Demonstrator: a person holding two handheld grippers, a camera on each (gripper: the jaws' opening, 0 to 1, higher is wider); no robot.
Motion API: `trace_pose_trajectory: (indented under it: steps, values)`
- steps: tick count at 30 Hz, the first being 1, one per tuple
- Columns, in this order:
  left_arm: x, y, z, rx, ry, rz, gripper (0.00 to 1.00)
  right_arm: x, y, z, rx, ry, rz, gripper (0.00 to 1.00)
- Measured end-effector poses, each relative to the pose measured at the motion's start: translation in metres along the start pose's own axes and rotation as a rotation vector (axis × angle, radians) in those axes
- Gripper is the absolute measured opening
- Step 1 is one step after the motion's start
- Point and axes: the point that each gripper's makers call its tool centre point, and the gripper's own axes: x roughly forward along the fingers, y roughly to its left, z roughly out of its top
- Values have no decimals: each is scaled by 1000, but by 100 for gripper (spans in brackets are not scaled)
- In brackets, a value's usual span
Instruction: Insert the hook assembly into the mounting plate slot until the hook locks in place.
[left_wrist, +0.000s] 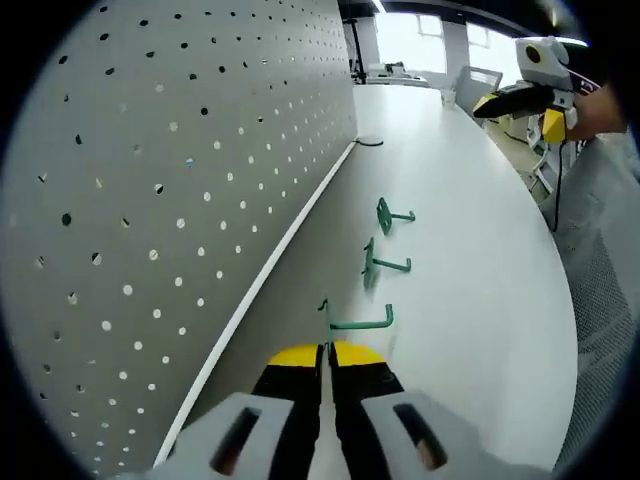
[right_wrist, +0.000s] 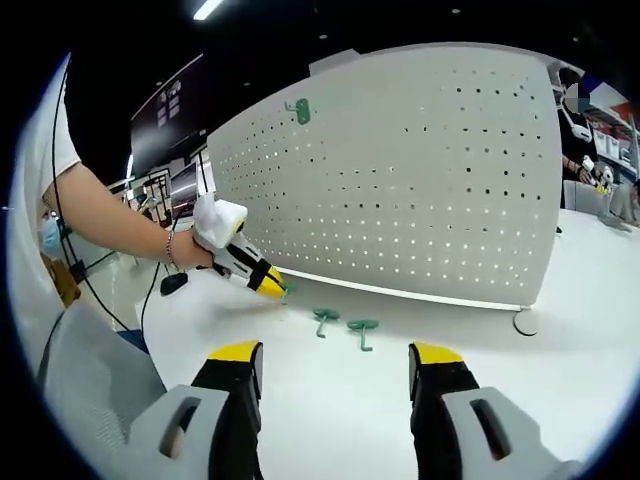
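In the left gripper view, the left gripper (left_wrist: 327, 362) has its yellow-tipped jaws pressed together, right at the stem of the nearest green hook (left_wrist: 358, 320). I cannot tell if they pinch it or just touch it. This hook lies on the white tabletop (left_wrist: 470, 260), close to the foot of the big grey board with holes (left_wrist: 170, 200). Two more green hooks lie farther along in a row, a middle hook (left_wrist: 381, 263) and a far hook (left_wrist: 392, 214). The right gripper (left_wrist: 520, 95) shows at the top right, up above the tabletop and well apart from the hooks.

In the right gripper view, the right gripper's jaws are wide apart and hold nothing. This view shows the whole front of the board standing upright on the tabletop, with one green hook on the board (right_wrist: 300, 110) near its top left. The person's hand (right_wrist: 195, 250) holds the left gripper low, its yellow tip at a hook beside the board. Two hooks lie just beside it.
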Motion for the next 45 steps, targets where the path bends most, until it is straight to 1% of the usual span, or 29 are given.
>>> trace_pose_trajectory:
  steps: [2, 3, 7, 10, 13, 15, 24, 31, 36, 39, 41, 45]
  values:
    - [-2, 1, 2, 8, -13, 15, 2, 0, 0, 0, 0, 0, 1, 57]
    - [-3, 1, 5, 2, -31, 19, 2, 0, 0, 0, -2, -1, 1, 57]
    - [-6, 3, 8, -6, -57, 35, 2, 0, 0, 0, -3, -1, 2, 57]
    - [-10, 3, 13, -33, -85, 41, 2, -1, -1, 1, -1, -3, 1, 57]
    - [-13, 2, 15, -45, -108, 49, 2, -1, 0, 1, -1, -5, 2, 57]
    - [-14, 1, 15, -50, -114, 51, 2, -1, 0, 2, 0, -7, 5, 57]
    - [-21, -4, 22, -79, -175, 67, 2, -1, 2, 5, -3, -18, 10, 57]
    - [-29, -5, 27, -111, -212, 91, 2, -1, 3, 8, -5, -26, 12, 57]
    - [-38, -4, 32, -134, -254, 112, 2, 0, 4, 9, -7, -29, 16, 57]
    - [-42, -4, 33, -141, -265, 124, 2, 0, 5, 10, -9, -32, 21, 57]
    - [-45, -3, 34, -163, -281, 130, 2, -1, 5, 10, -6, -36, 22, 57]
    - [-52, -2, 35, -182, -299, 146, 2, 0, 7, 11, -4, -41, 27, 57]
